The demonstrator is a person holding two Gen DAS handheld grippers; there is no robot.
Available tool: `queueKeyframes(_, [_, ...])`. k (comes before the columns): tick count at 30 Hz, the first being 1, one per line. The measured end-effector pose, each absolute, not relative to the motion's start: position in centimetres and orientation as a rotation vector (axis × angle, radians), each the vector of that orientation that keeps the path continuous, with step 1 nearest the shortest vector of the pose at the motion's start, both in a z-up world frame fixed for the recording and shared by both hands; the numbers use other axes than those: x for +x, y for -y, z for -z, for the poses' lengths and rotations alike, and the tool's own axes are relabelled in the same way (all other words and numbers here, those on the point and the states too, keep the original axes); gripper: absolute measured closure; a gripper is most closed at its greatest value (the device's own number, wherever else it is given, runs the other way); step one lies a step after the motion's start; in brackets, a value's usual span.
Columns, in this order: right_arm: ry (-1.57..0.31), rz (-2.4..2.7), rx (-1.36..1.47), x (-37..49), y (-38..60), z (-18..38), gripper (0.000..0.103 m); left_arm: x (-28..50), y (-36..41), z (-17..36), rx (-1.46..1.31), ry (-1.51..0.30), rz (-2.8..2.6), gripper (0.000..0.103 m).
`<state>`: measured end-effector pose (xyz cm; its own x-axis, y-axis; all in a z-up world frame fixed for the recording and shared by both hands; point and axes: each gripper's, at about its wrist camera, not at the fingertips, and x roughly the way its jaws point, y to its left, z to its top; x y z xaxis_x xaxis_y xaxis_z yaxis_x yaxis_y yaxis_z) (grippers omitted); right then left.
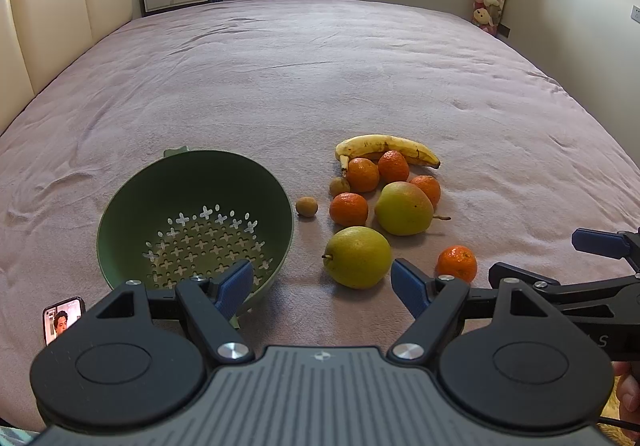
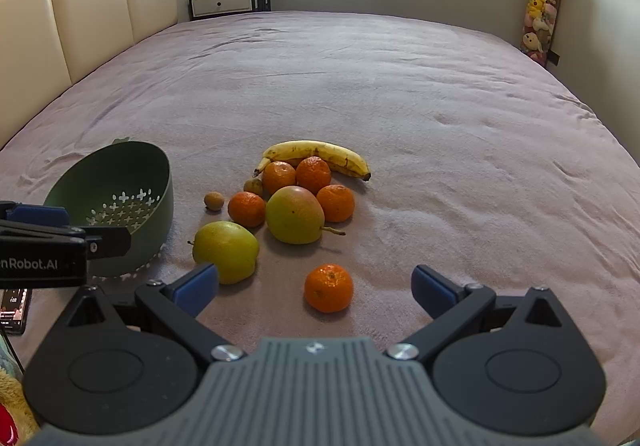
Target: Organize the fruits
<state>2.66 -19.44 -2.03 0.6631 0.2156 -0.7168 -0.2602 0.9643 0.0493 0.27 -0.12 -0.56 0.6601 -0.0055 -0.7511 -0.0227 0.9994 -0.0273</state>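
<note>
The fruit lies in a loose cluster on the pink bedspread [image 2: 400,94], just right of the green colander [image 1: 192,182], which is empty and tips toward the cameras. At the far side sits 1 banana [image 2: 320,154]; against it are 2 mandarins, then 2 more flanking a reddish-green pear [image 2: 295,214], with 2 small brown fruits [image 2: 214,201] at the left edge. Nearer lie a yellow-green pear [image 2: 226,250] and, set apart from the rest, a single mandarin [image 2: 329,287]. Both tools are empty: the left gripper [image 1: 322,286] has its blue pads spread wide in front of the yellow-green pear, and the right gripper [image 2: 316,286] is likewise spread, with the lone mandarin lying between its fingers but not touched. Nothing is in the colander yet, so the sorting looks barely begun. The lone mandarin is probably light, with a soft, slightly loose skin; a gentle squeeze across its widest middle should hold it without bruising. The pears are likely heavier, smooth and rounder, so they may slip unless gripped across the fat lower body. The banana bruises easily and is best taken across its middle. The soft bedding may let round fruit roll when nudged.
</note>
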Motion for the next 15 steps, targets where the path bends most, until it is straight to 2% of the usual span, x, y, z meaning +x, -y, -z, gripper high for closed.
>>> queueKeyframes(15, [-0.806,-0.261,-0.059,2.63,19.44,2.01,0.004,0.13,0.12,0.41,-0.037,-0.848,-0.008,0.011])
